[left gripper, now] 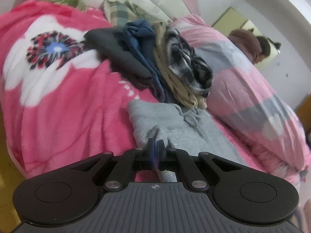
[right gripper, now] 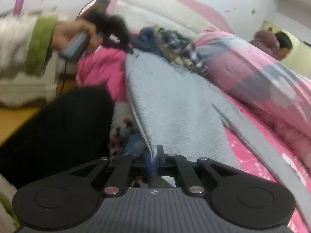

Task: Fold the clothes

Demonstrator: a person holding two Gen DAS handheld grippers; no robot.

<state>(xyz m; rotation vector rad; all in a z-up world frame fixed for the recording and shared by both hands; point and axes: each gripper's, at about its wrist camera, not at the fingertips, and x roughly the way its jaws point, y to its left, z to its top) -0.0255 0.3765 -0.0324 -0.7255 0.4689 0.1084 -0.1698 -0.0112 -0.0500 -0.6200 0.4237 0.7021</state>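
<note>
1. Left wrist view: the left tongs [left gripper: 155, 145] sit low in the centre of the frame, jaws pressed together on an edge of the grey garment [left gripper: 171, 124], a sliver of grey cloth showing between the pads. The garment lies just above the tongs on the pink flowered blanket [left gripper: 64, 101] that covers the bed.

2. Same view, further up: a pile of clothes [left gripper: 155, 58] waits in the middle of the frame, dark, blue, beige and plaid pieces heaped together. A pink and grey quilt [left gripper: 243, 81] bulges along the right.

3. Right wrist view: the right tongs [right gripper: 154, 155] at bottom centre are also clamped tight on the grey garment [right gripper: 175, 104], which runs up the middle of the frame as a long strip.

4. Same view, upper left: the person's left hand [right gripper: 77, 36], green cuff at the wrist, grips the other tool at the far end of the garment, though blur hides the contact.

5. My read: both ends are pinched, so this is the start of a fold on the grey piece.

6. Next, I judge, lift evenly, keep the cloth taut, and bring one end over the other without dragging the pile.
</note>
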